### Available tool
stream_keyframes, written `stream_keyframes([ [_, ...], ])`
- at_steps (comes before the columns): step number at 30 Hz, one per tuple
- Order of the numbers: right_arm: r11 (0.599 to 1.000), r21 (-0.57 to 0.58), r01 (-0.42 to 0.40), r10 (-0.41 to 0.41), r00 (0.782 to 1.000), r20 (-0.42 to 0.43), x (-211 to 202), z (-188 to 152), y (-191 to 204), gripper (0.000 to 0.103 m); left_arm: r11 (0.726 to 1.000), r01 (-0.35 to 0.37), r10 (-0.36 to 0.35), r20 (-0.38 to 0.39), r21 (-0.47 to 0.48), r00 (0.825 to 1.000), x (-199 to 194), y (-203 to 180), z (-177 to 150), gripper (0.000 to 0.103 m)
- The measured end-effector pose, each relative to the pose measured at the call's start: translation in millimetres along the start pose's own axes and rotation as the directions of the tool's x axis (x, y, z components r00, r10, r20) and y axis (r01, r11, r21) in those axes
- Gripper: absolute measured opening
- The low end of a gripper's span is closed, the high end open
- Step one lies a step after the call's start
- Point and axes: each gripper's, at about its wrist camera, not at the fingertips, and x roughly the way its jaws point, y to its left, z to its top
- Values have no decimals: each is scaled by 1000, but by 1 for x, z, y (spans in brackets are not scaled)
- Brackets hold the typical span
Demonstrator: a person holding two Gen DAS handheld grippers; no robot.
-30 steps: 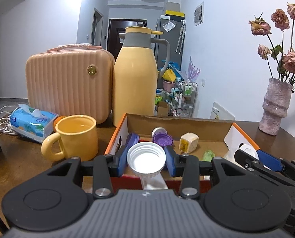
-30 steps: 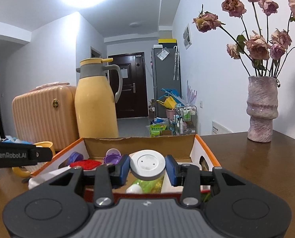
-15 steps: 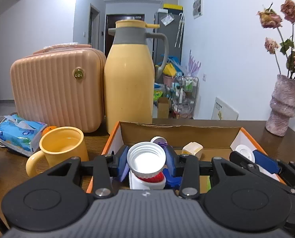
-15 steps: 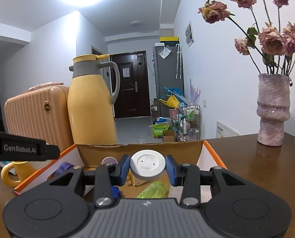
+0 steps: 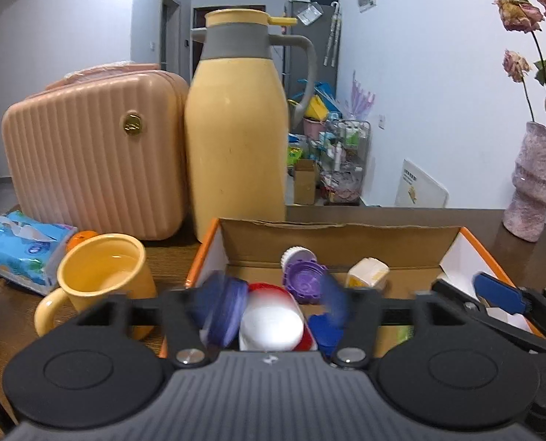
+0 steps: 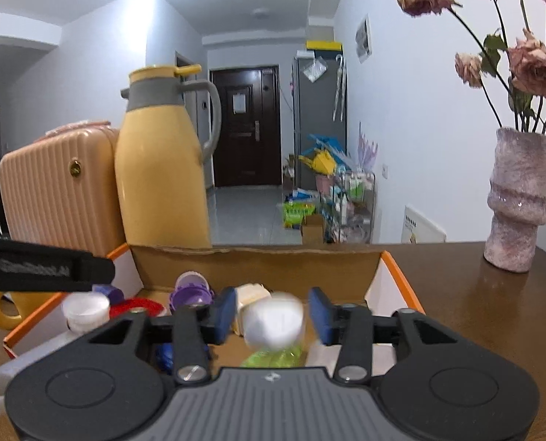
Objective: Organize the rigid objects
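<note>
Both jaws have just been opening: the left hand-held gripper (image 5: 273, 305) stands wide, its white cap (image 5: 271, 327) blurred, apparently dropping free into the cardboard box (image 5: 339, 242) at six o'clock; the right hand-held gripper (image 6: 273, 318) stands partly open, clear of its blurred white lid (image 6: 274, 321) over the box.

**Plastic, cardboard and polished wood**

A dark wooden desk (image 6: 486, 316), smooth and glossy, carries a cardboard box (image 5: 339, 242) with matt brown inner walls. Inside lie smooth plastic caps (image 5: 302, 279). At far left, a ribbed, satin-finish plastic case (image 5: 92, 154) and a smooth matt yellow jug (image 5: 236, 139). At far right, a rough, speckled ceramic vase (image 6: 519, 198).
</note>
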Motion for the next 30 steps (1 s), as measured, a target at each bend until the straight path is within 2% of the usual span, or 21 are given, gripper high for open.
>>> stream_keyframes([
  [1, 1000, 4, 6, -6, 1000, -6, -1, 1, -2, 77, 1000, -21, 21, 12, -5, 1000, -2, 1, 0, 103],
  [3, 1000, 13, 24, -24, 1000, 7, -4, 2, -4, 100, 999, -36, 37, 48, -13, 998, -8, 3, 1, 103],
  [4, 999, 13, 32, -32, 999, 16, -6, 3, -4, 103, 999, -29, 30, 50, -16, 998, -10, 4, 2, 103],
  [19, 1000, 6, 30, -31, 999, 15, -29, 13, 0, 103, 999, -43, 44, 50, -20, 998, -19, 8, 5, 103],
  [22, 1000, 0, 20, -20, 1000, 17, -43, 13, -1, 103, 998, -65, 66, 73, -13, 995, -30, 9, 4, 103],
  [30, 1000, -20, 13, -12, 998, 60, -99, 8, -1, 103, 998, -68, 69, 117, -10, 991, -82, 18, -10, 103],
])
